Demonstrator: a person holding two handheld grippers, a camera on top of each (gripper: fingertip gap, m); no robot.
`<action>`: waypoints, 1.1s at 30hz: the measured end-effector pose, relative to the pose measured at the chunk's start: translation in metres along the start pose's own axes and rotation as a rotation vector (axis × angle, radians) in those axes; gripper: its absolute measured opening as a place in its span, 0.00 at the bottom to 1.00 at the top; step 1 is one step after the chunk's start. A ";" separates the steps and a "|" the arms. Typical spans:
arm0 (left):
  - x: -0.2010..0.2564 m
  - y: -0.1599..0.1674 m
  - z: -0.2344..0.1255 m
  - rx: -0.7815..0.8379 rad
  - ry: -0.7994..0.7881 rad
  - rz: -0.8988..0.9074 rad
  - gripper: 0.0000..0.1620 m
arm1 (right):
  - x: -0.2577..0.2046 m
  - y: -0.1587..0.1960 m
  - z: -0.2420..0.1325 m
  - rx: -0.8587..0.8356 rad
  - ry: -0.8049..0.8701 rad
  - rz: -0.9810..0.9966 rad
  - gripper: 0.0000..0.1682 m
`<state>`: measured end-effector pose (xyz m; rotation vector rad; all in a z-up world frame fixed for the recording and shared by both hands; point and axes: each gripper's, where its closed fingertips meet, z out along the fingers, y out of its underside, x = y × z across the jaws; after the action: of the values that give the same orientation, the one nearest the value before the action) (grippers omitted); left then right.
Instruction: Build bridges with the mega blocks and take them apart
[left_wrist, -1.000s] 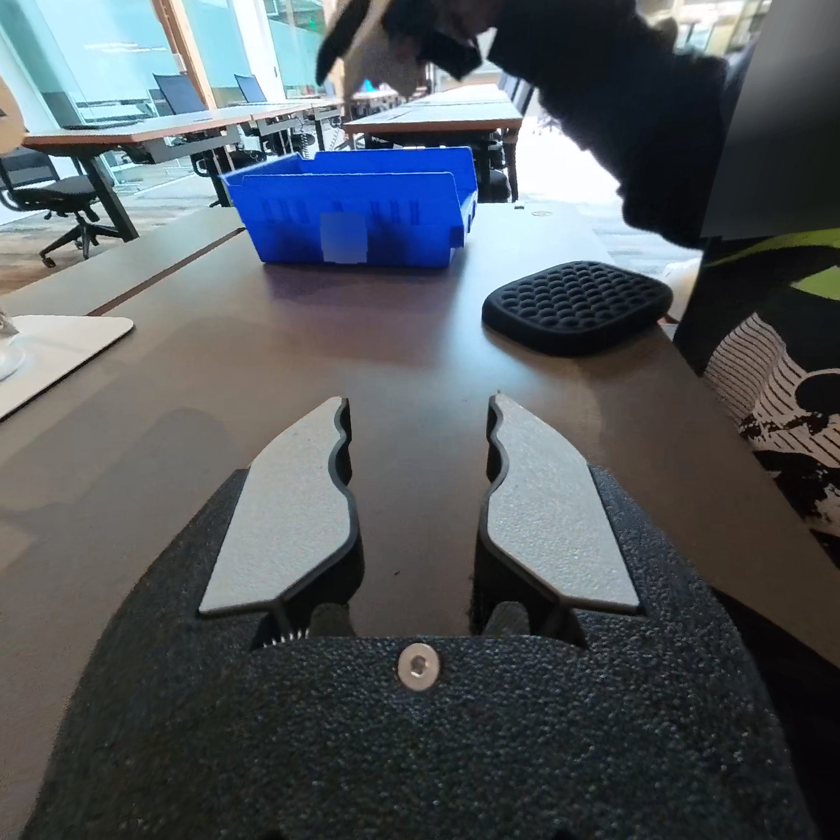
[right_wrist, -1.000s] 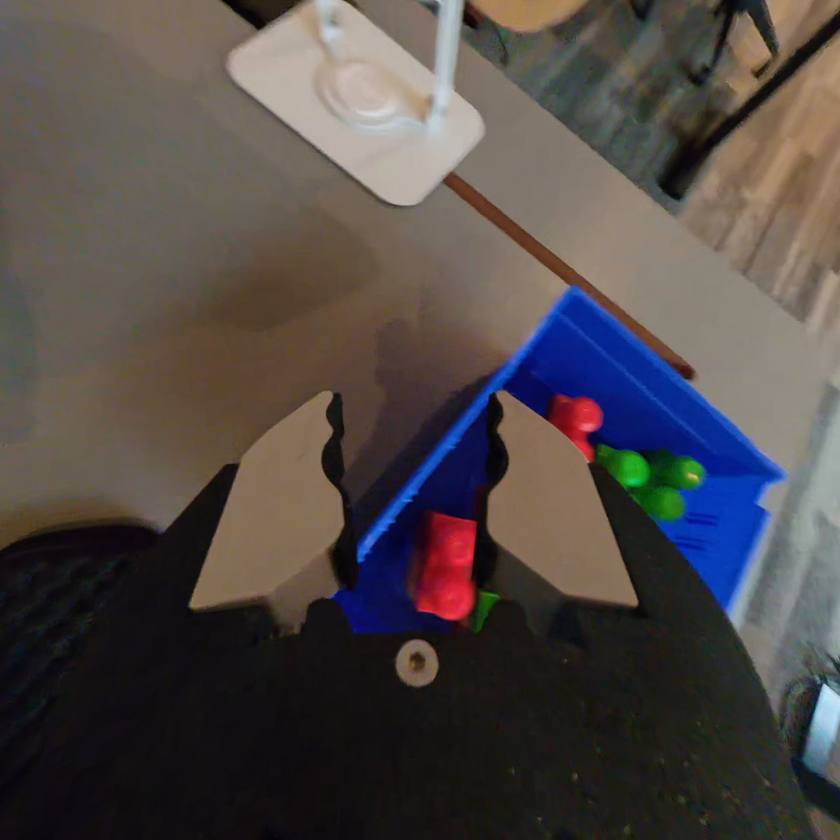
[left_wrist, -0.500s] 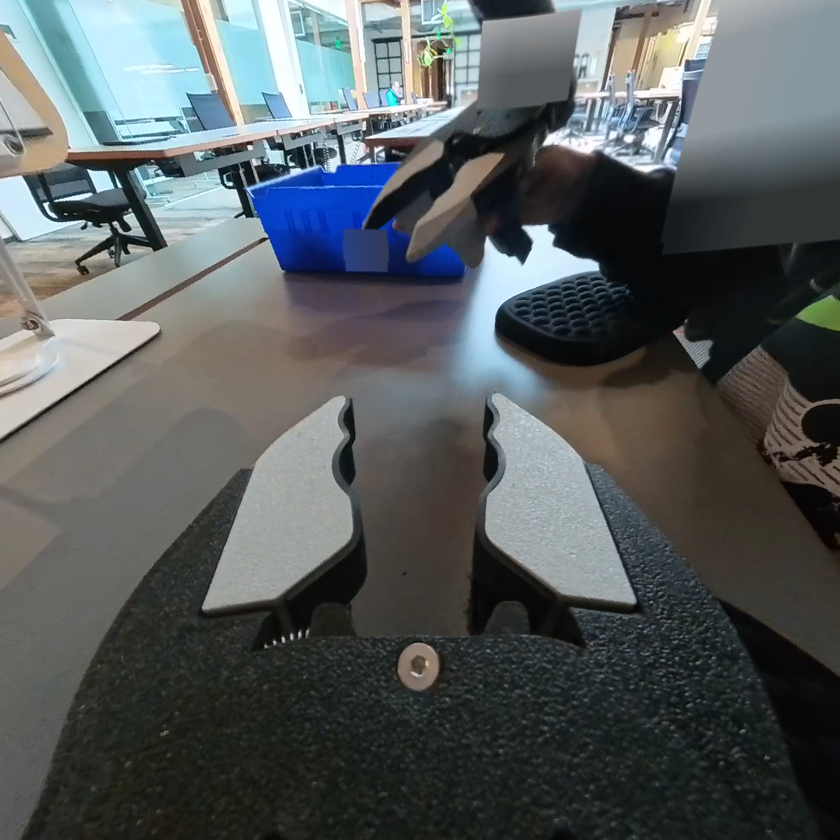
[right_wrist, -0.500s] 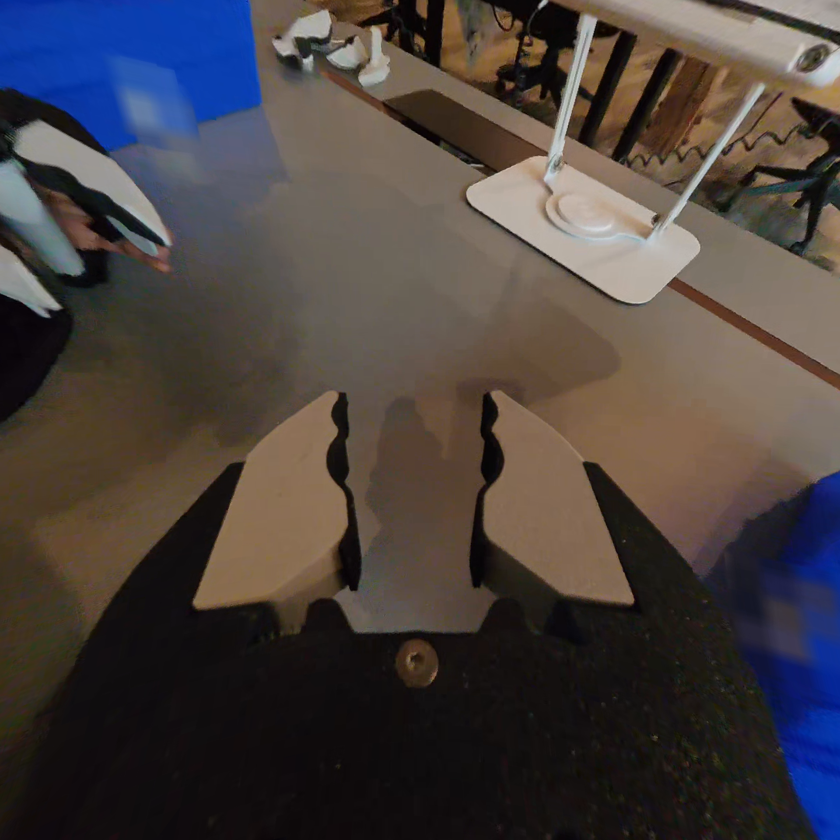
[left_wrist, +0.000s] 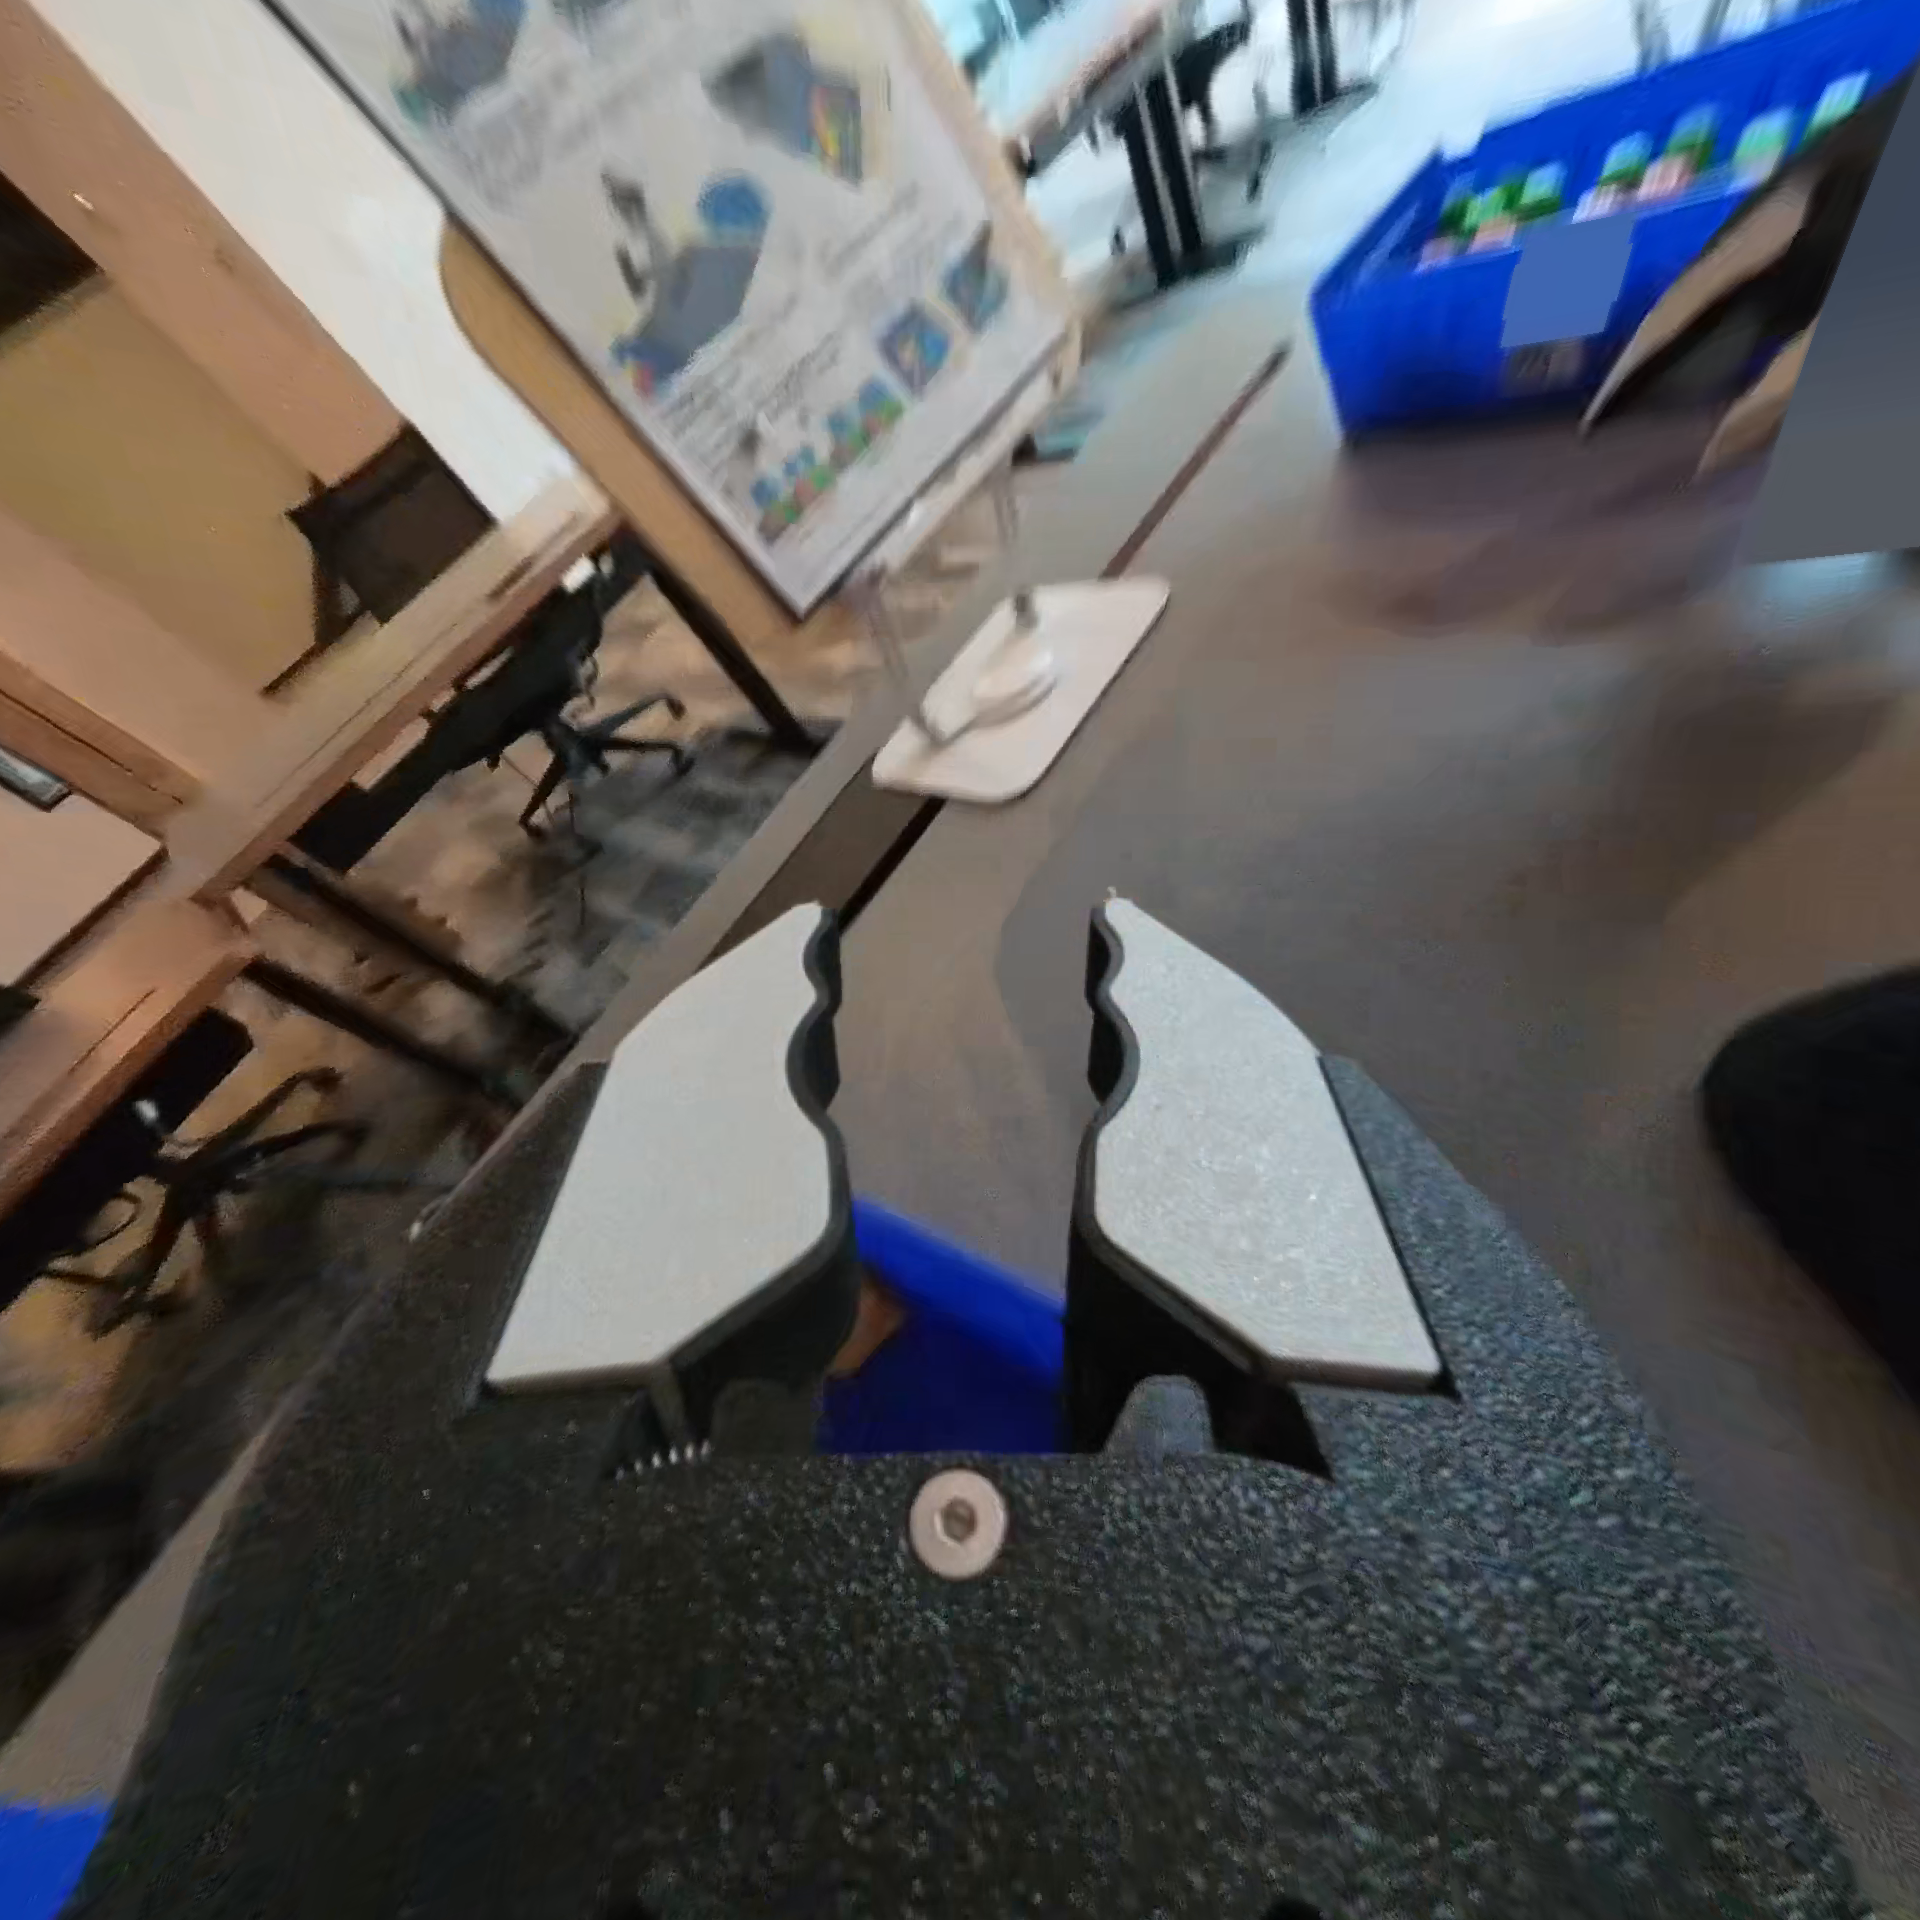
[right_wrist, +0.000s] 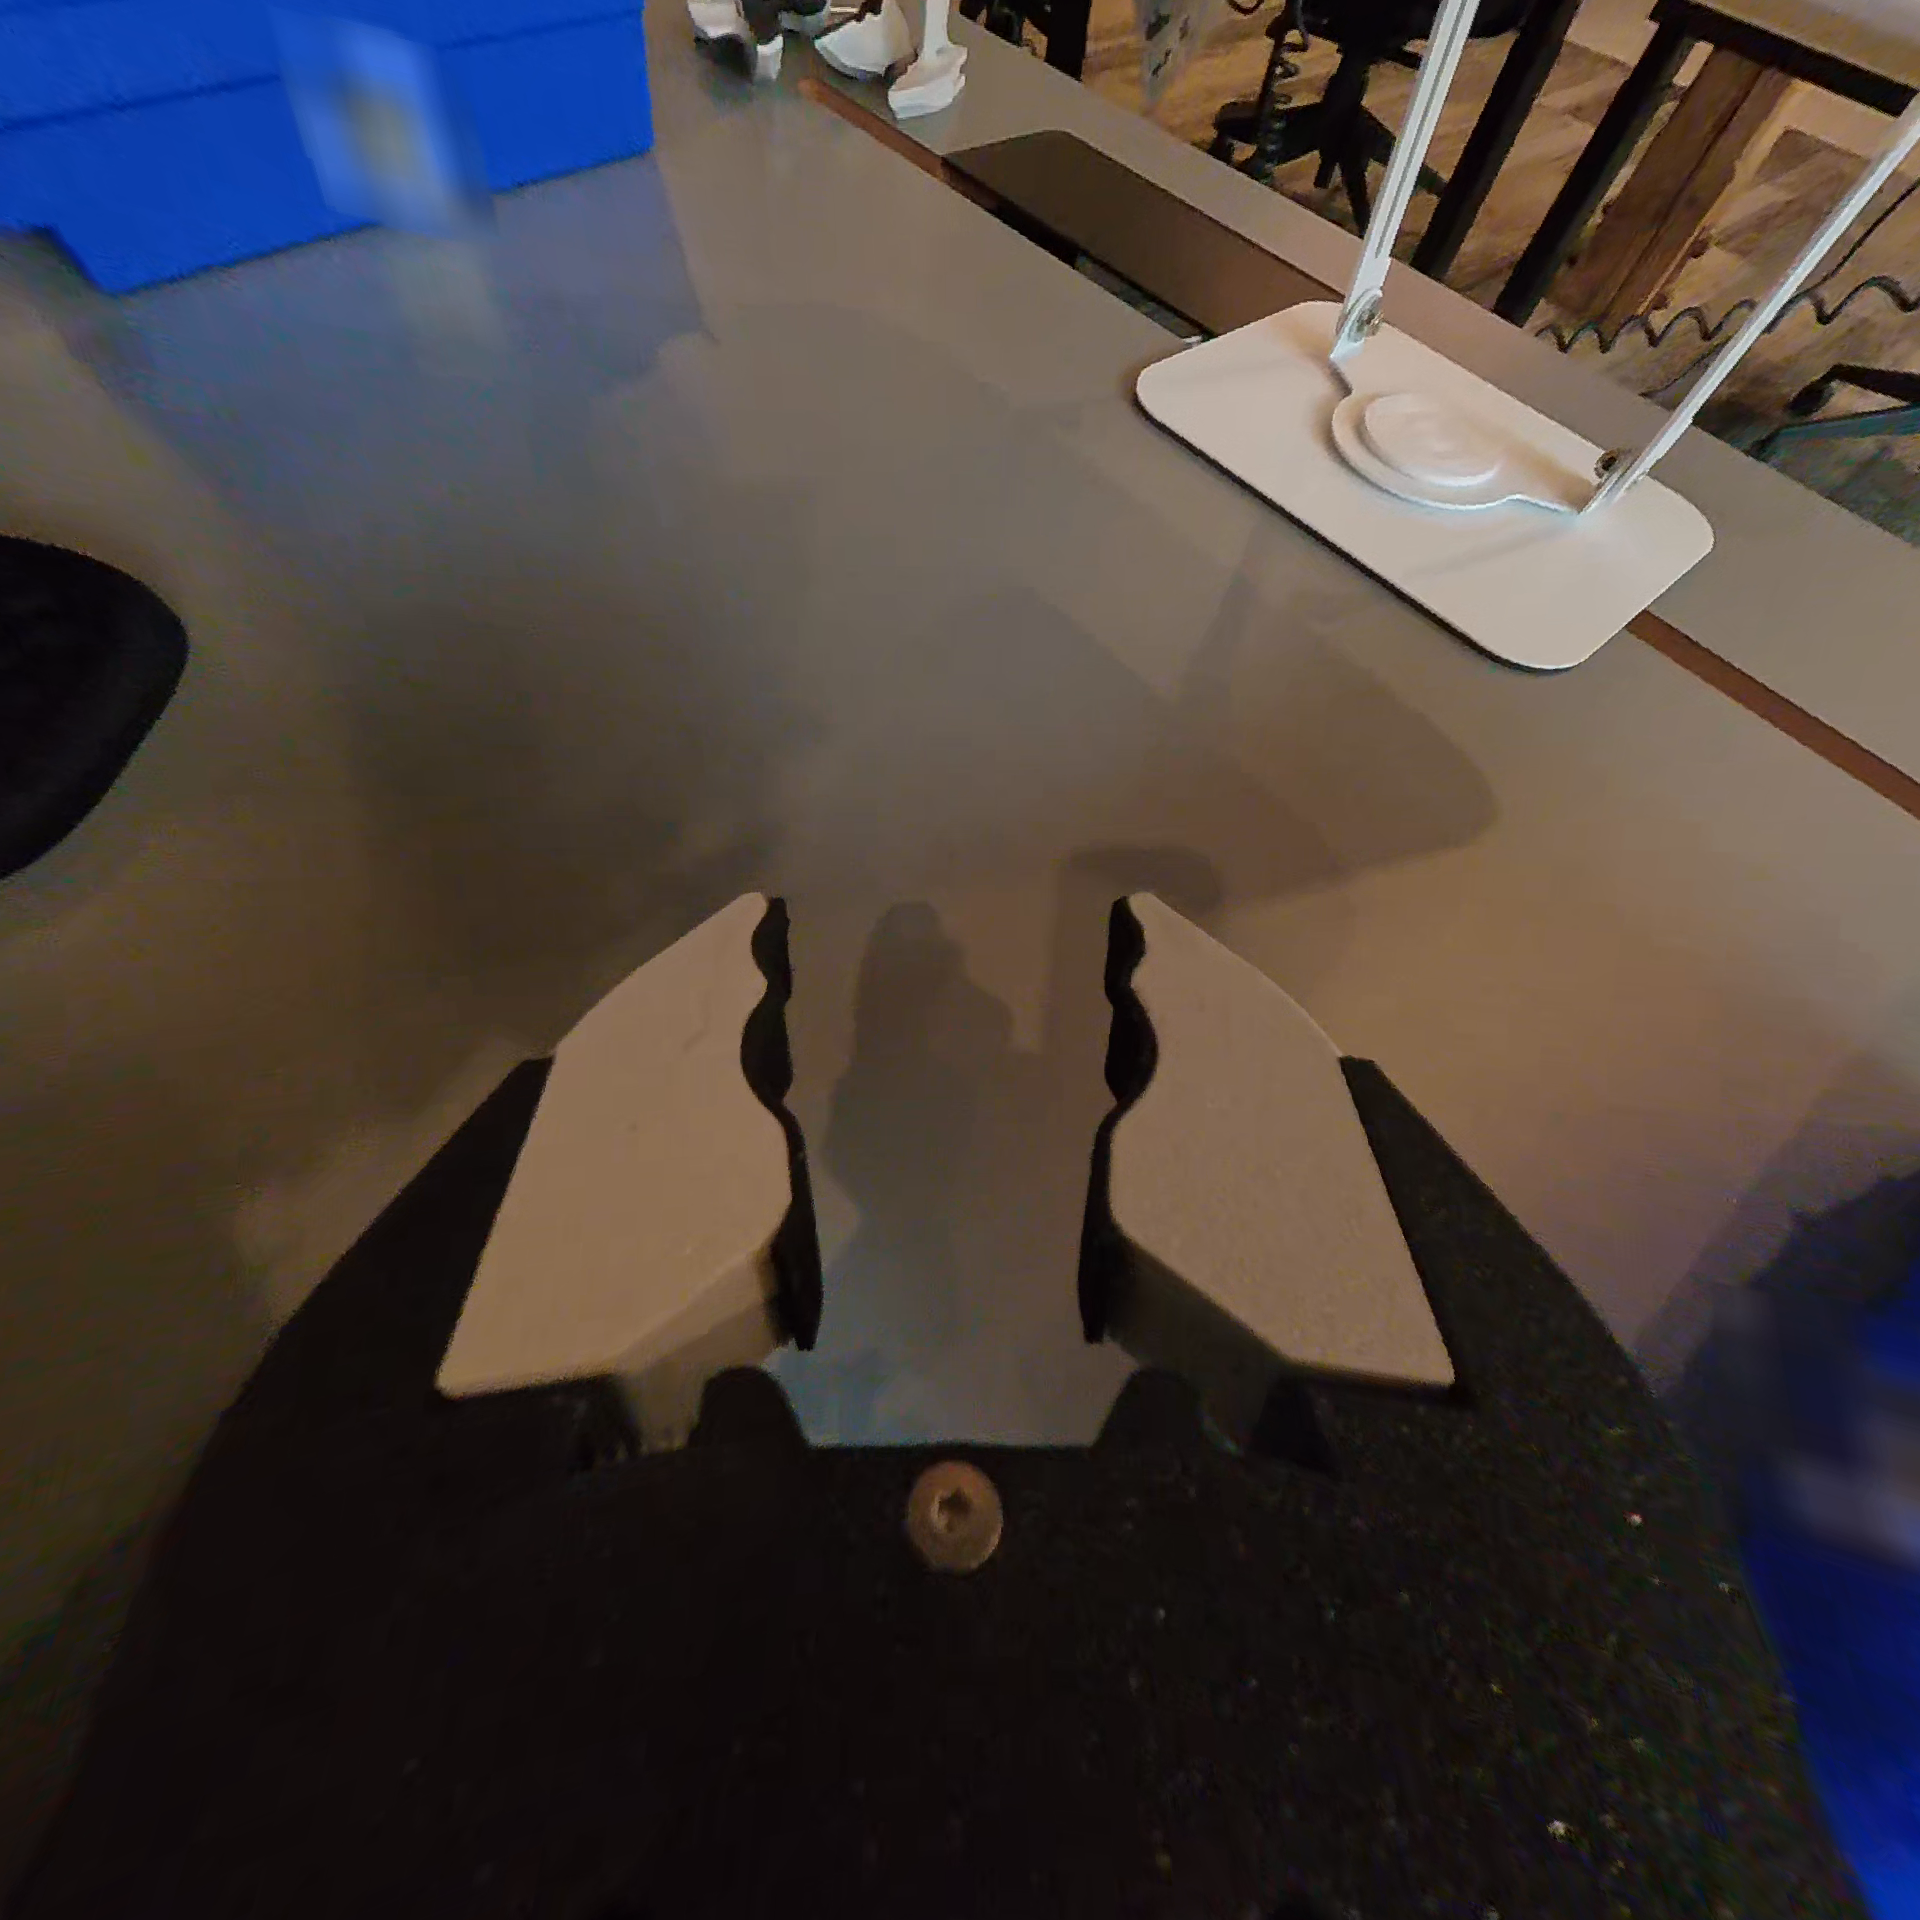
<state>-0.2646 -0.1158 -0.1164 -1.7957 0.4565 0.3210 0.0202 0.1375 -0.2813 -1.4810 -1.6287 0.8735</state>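
Small bright green and red mega blocks (left_wrist: 1507, 203), blurred, heaped in a blue plastic bin (left_wrist: 1434, 312) at one o'clock in the left wrist view, far across the dark brown table (left_wrist: 1455, 883). Individual shapes, facing and long axis impossible to tell.

Left gripper (left_wrist: 961, 920) spread, nothing between its grey fingers; a second blue container's edge (left_wrist: 956, 1288) just beneath. Right gripper (right_wrist: 945, 920) likewise spread and empty above bare tabletop.

White flat stand base (right_wrist: 1455, 540) with thin white struts at two o'clock in the right wrist view; black rounded pad (right_wrist: 62, 707) at nine o'clock; tilted printed board (left_wrist: 727, 260) at eleven o'clock in the left wrist view.
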 end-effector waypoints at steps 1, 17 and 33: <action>-0.015 0.014 -0.005 -0.042 0.016 0.030 0.28 | -0.001 0.000 0.000 0.000 -0.007 0.005 0.35; -0.078 0.245 0.046 -0.656 0.310 0.331 0.27 | 0.013 0.003 0.001 0.000 0.017 0.046 0.34; -0.073 0.275 0.068 -0.637 0.346 0.310 0.24 | 0.019 0.015 0.006 -0.066 0.035 0.052 0.33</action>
<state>-0.4560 -0.1030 -0.3374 -2.4187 0.9640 0.4004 0.0209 0.1581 -0.2958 -1.5814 -1.6136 0.8250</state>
